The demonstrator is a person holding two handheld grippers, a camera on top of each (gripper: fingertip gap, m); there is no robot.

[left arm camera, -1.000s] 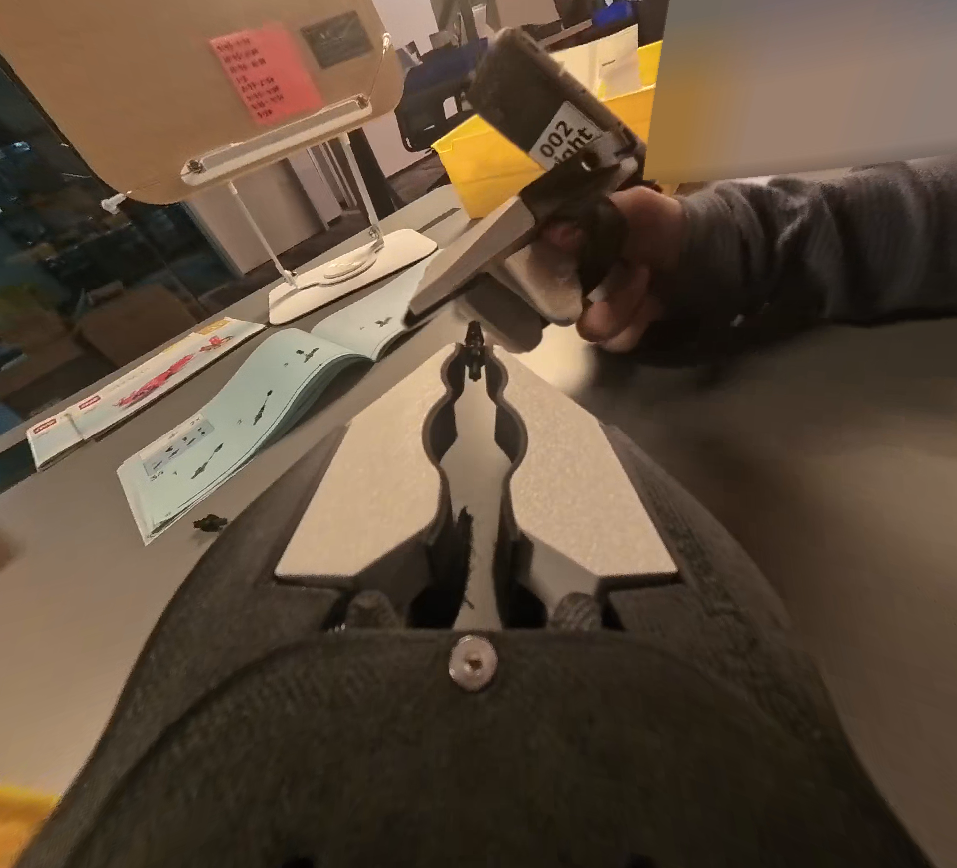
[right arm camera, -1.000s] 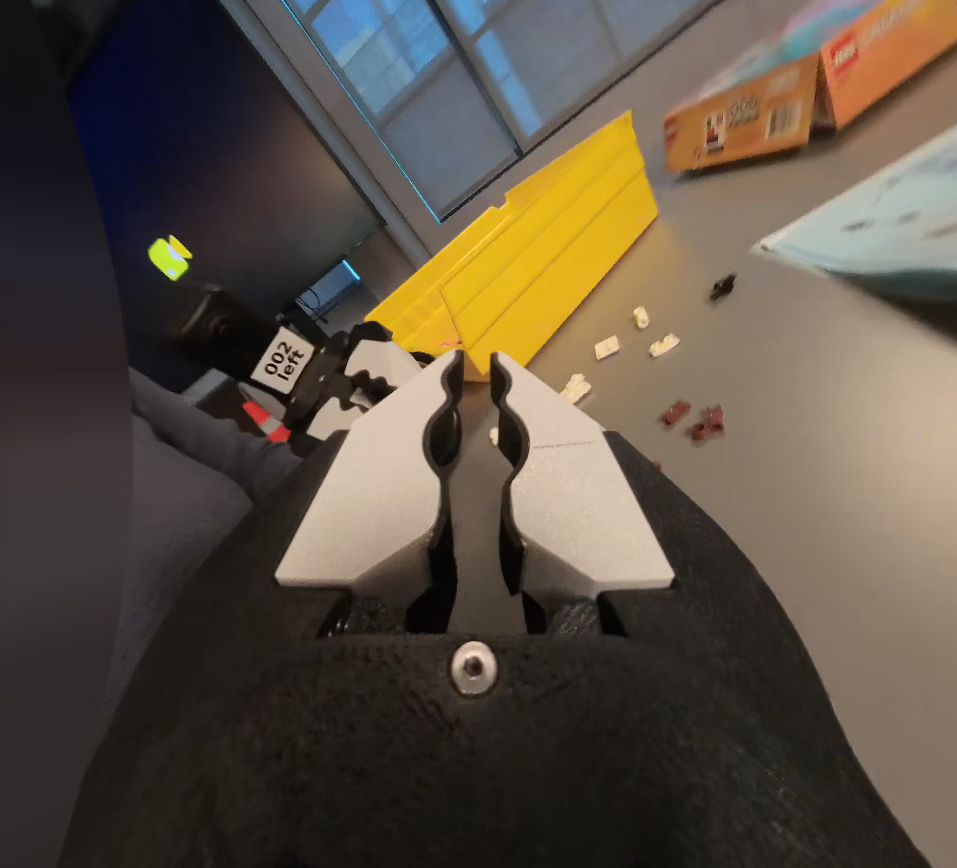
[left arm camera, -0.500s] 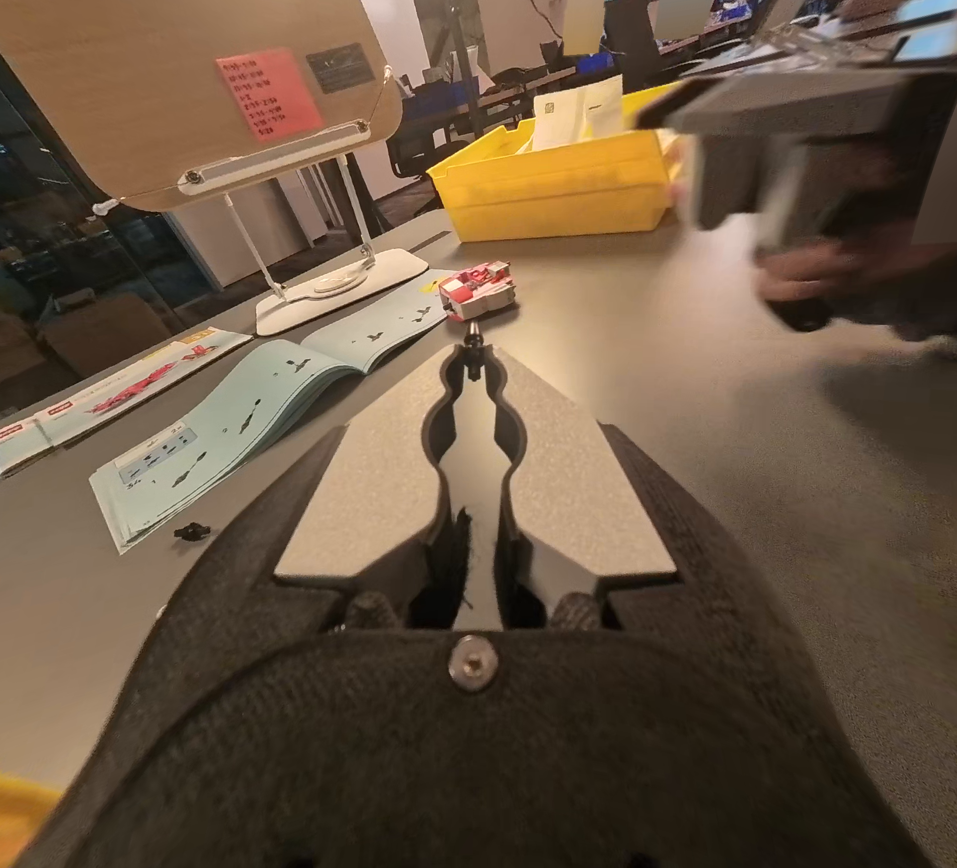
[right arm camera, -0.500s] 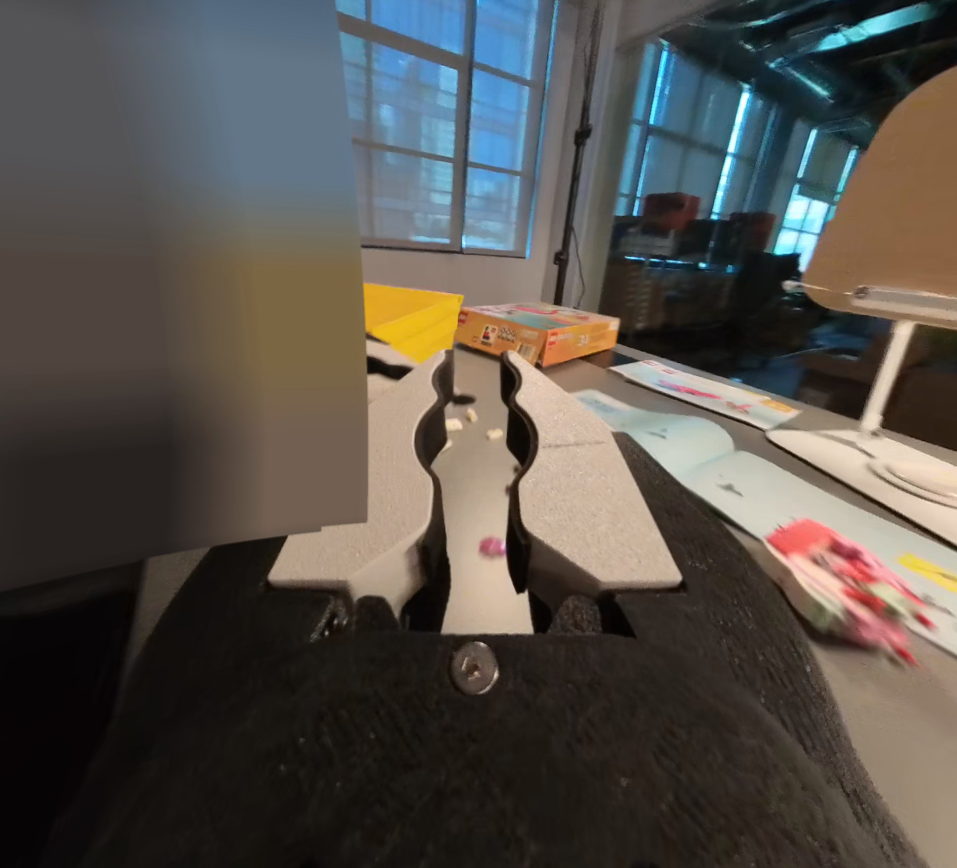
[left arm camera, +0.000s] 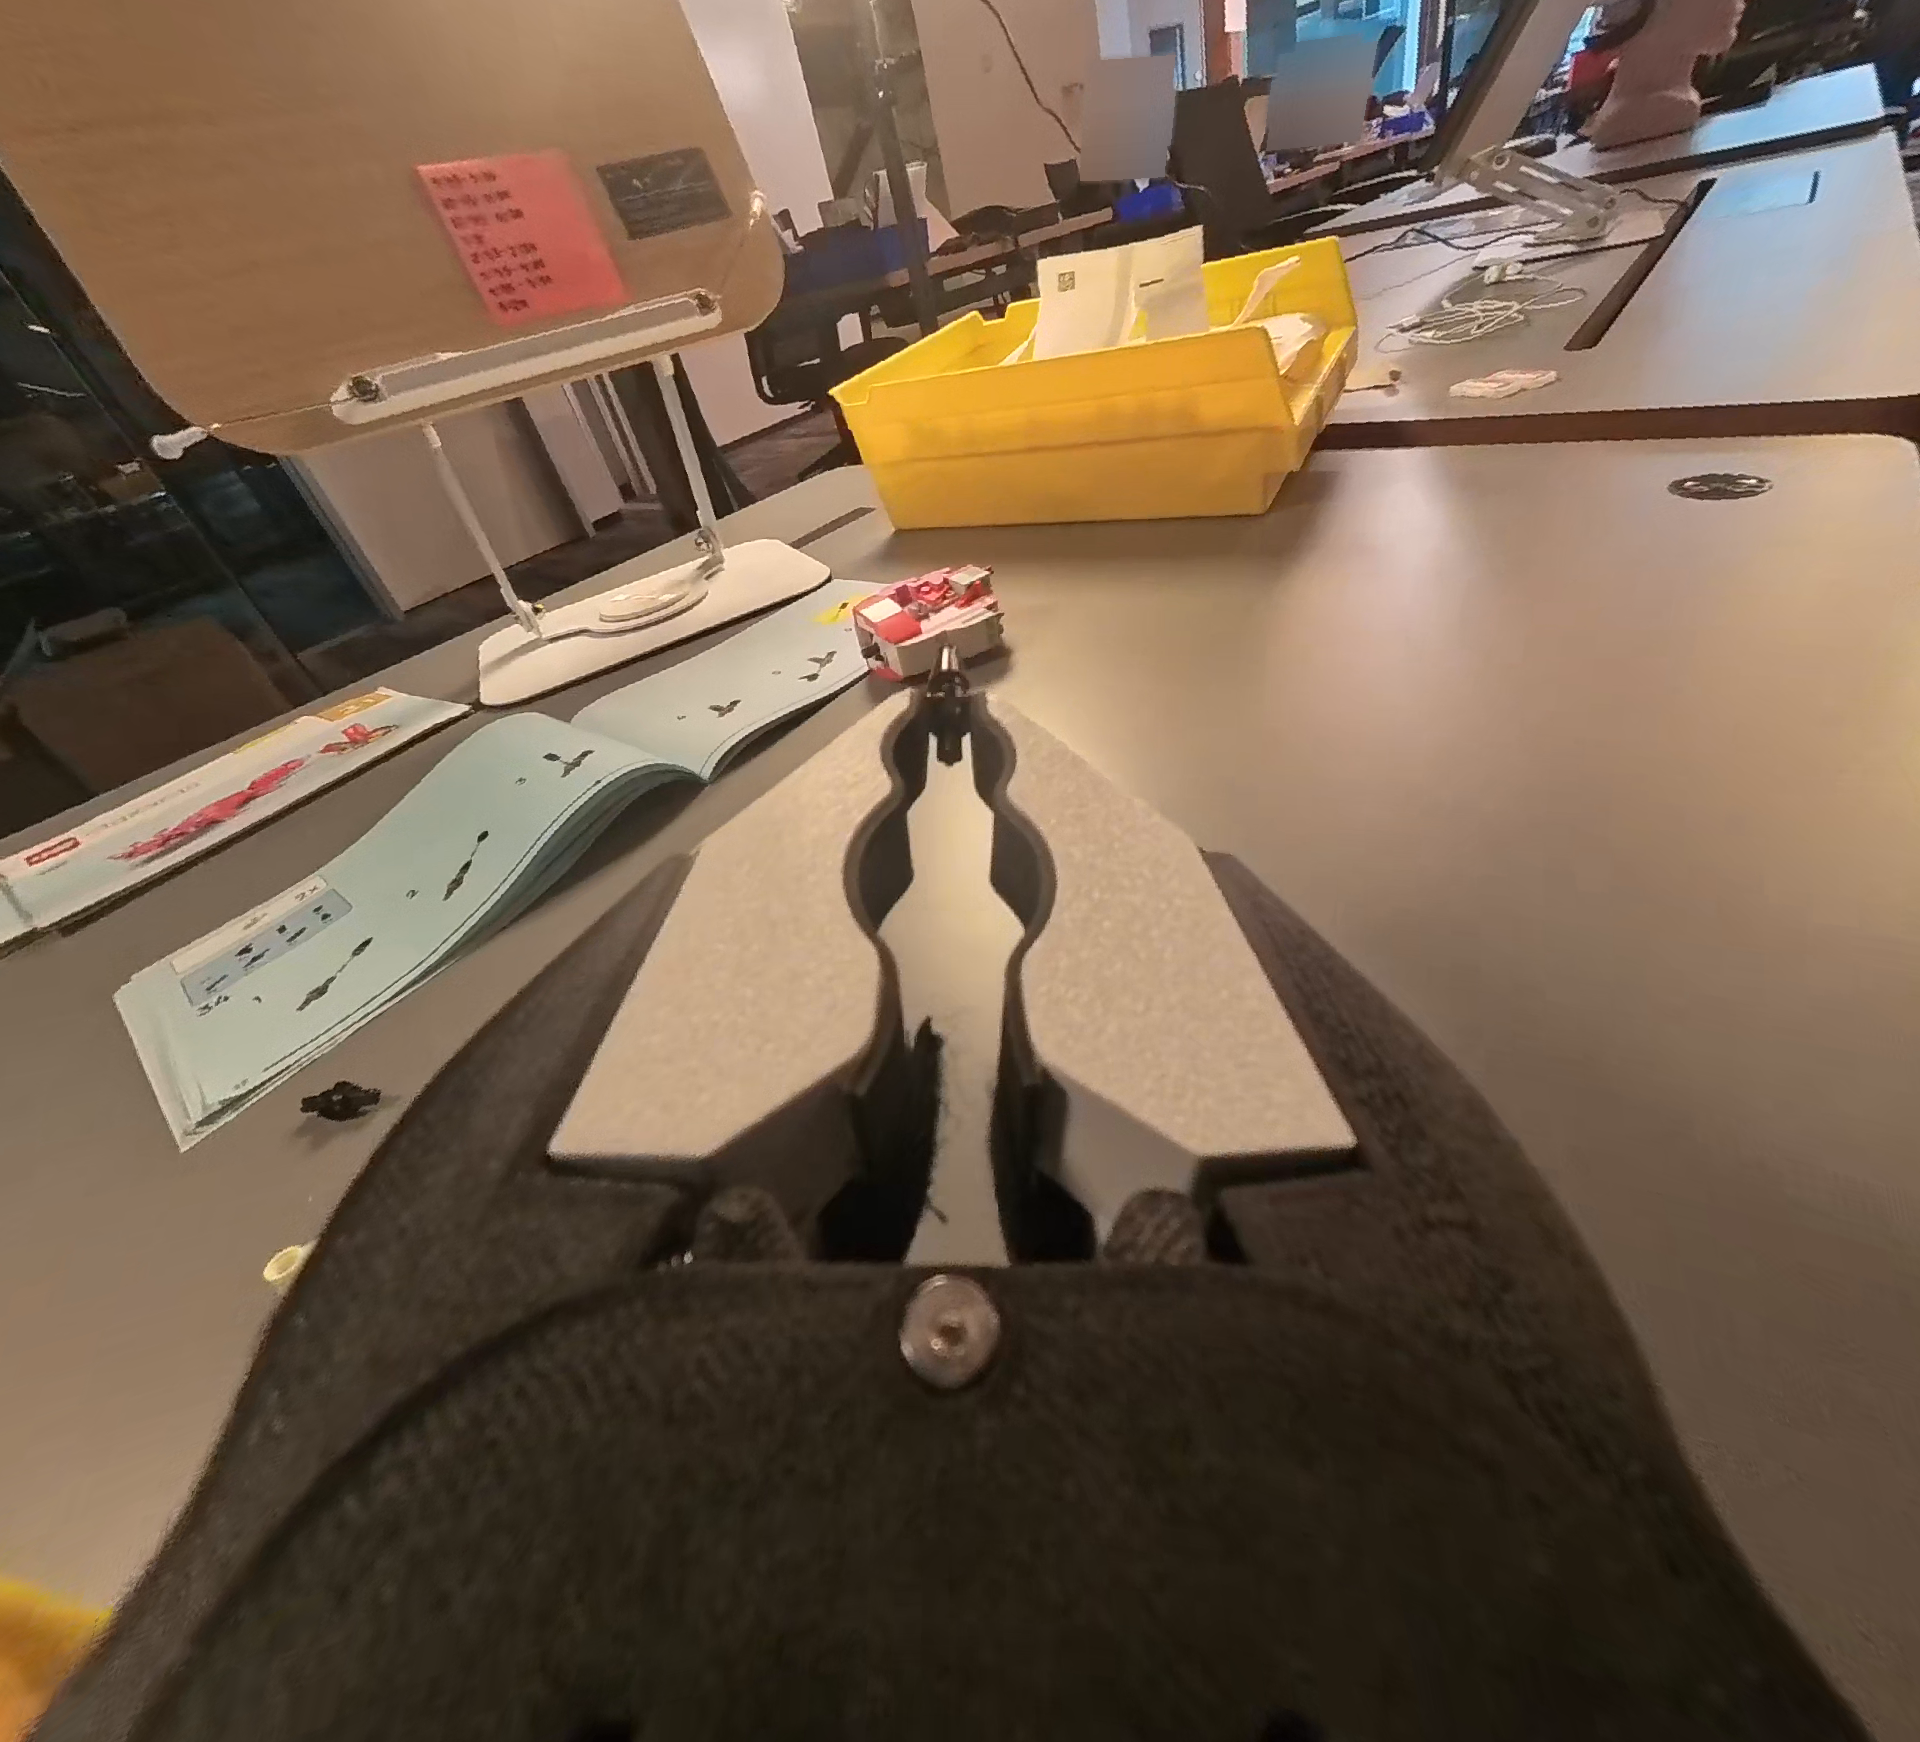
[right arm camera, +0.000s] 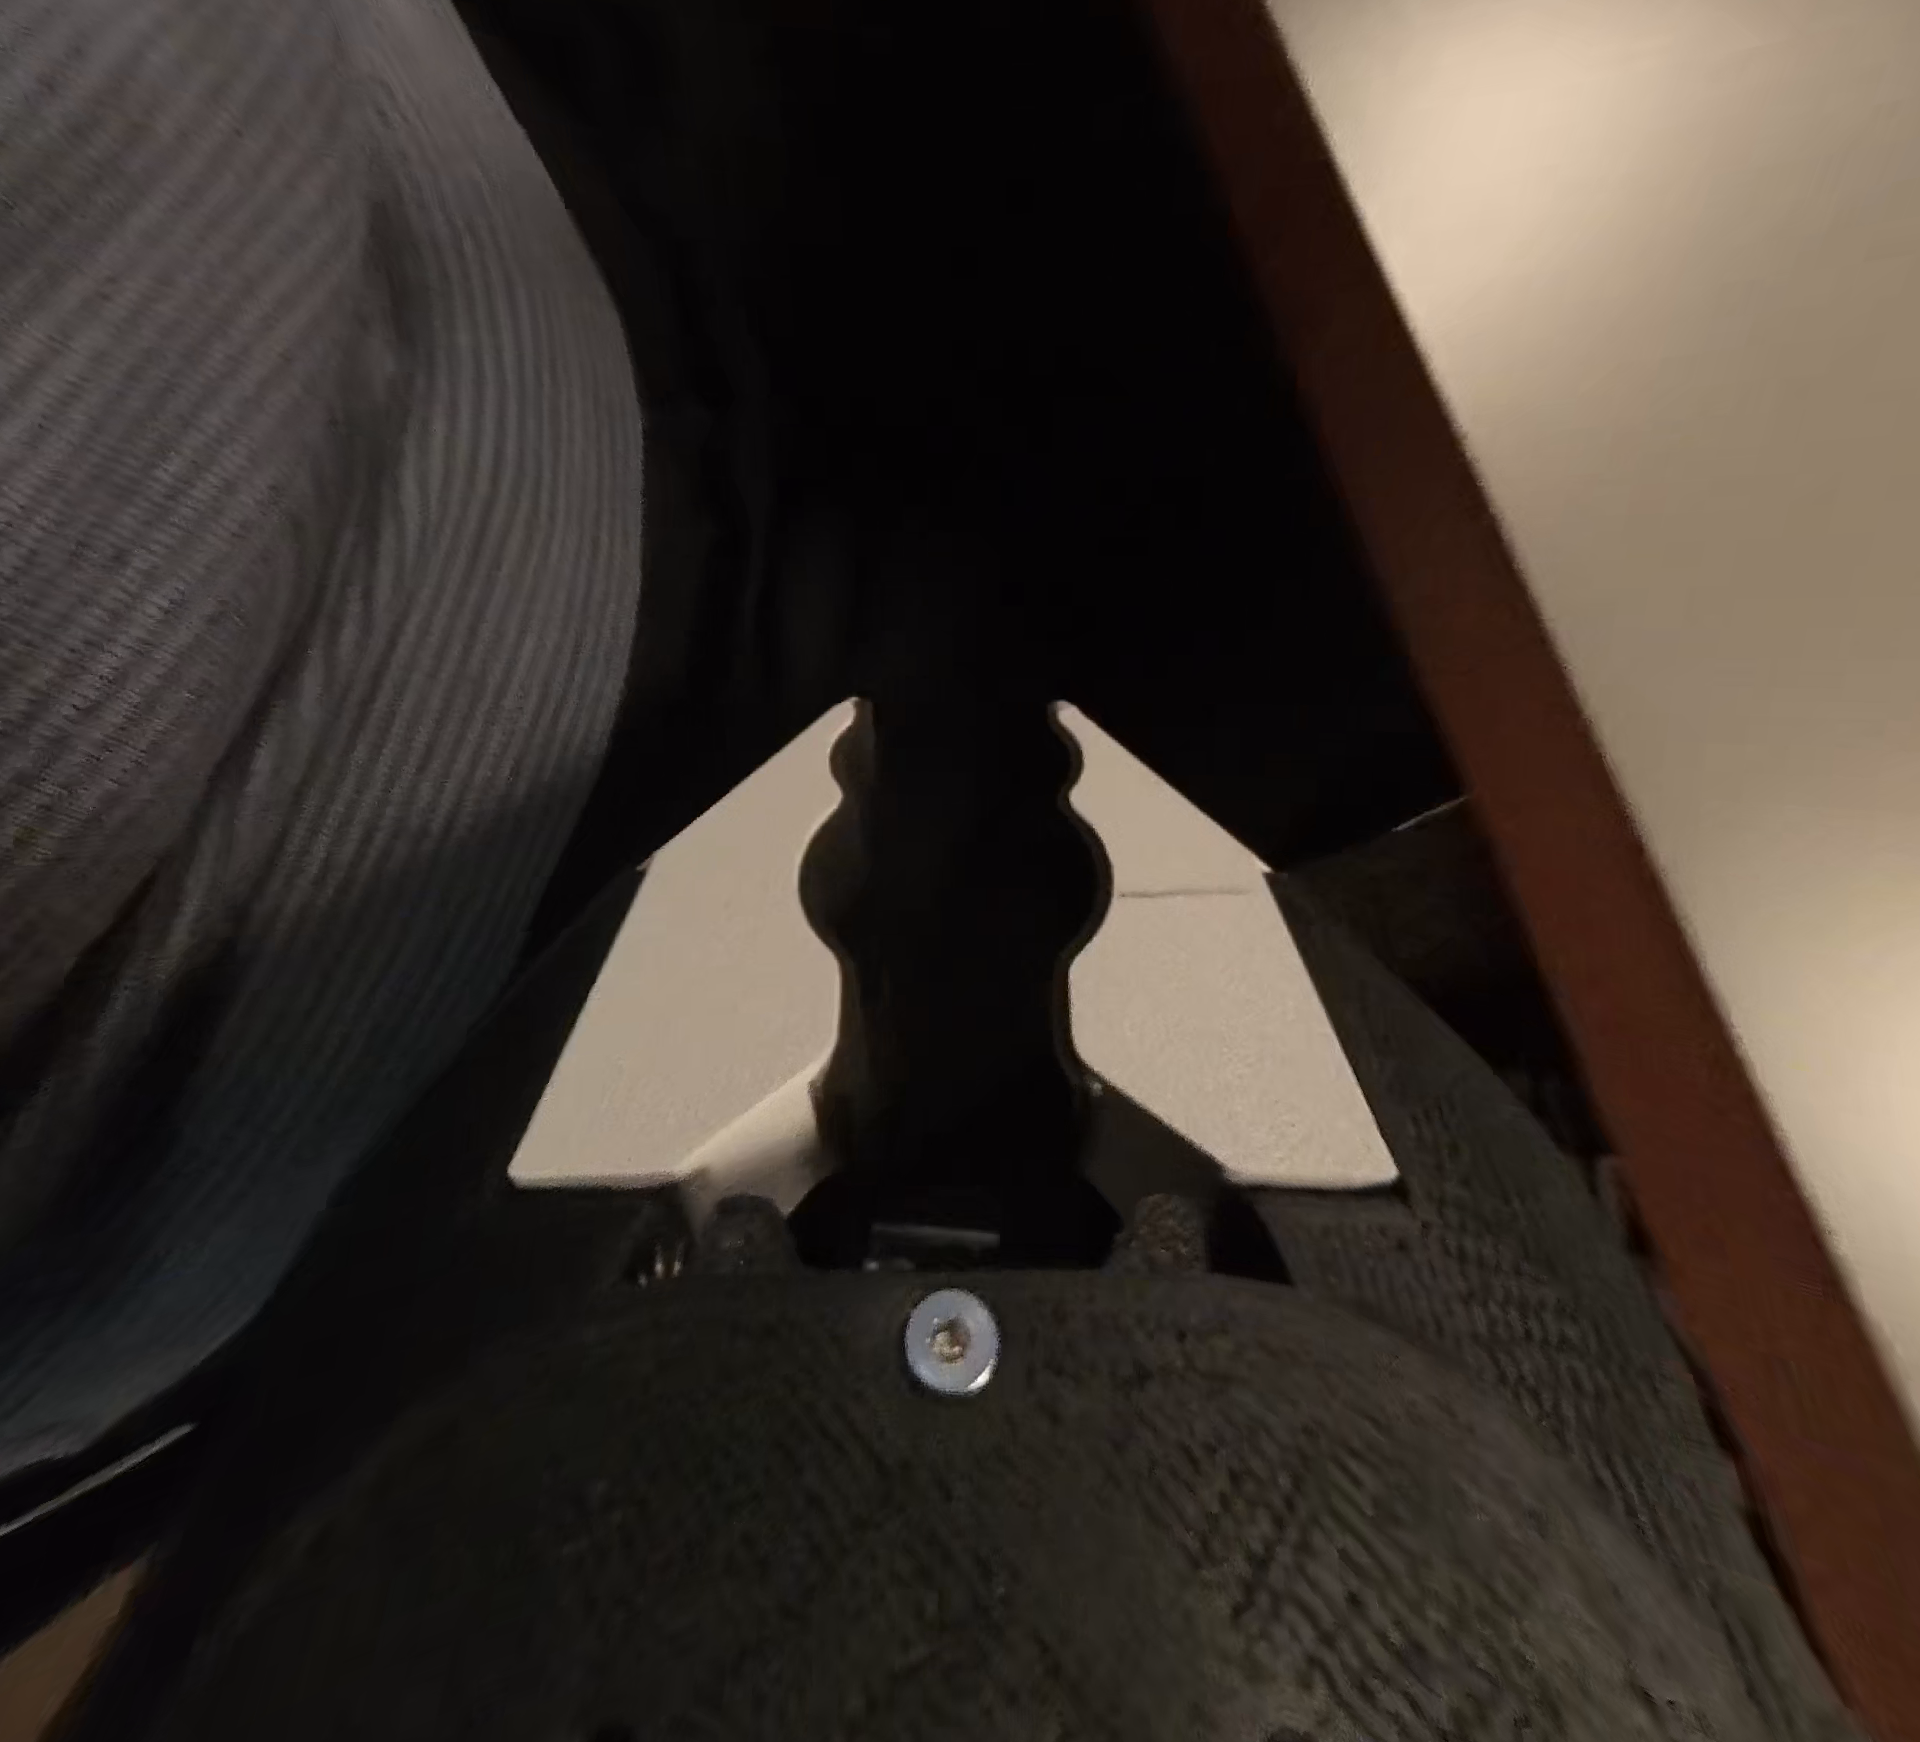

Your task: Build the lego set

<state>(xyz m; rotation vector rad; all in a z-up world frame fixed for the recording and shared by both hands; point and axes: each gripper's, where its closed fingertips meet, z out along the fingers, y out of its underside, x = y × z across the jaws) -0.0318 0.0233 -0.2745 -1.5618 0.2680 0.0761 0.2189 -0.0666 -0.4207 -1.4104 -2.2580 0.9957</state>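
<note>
Left tool is pinching a small black piece near the red-and-white brick model; right tool is gaping empty below the tabletop.

Bin behind toy model, open booklet left, on table

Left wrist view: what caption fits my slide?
Left gripper pinches a small black piece before a red-and-white brick model.

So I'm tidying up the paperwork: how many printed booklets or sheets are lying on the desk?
2. An open light-blue booklet lies left of the gripper; a flat sheet with red pictures lies farther left, cut by the frame edge. Others may be out of view.
</note>
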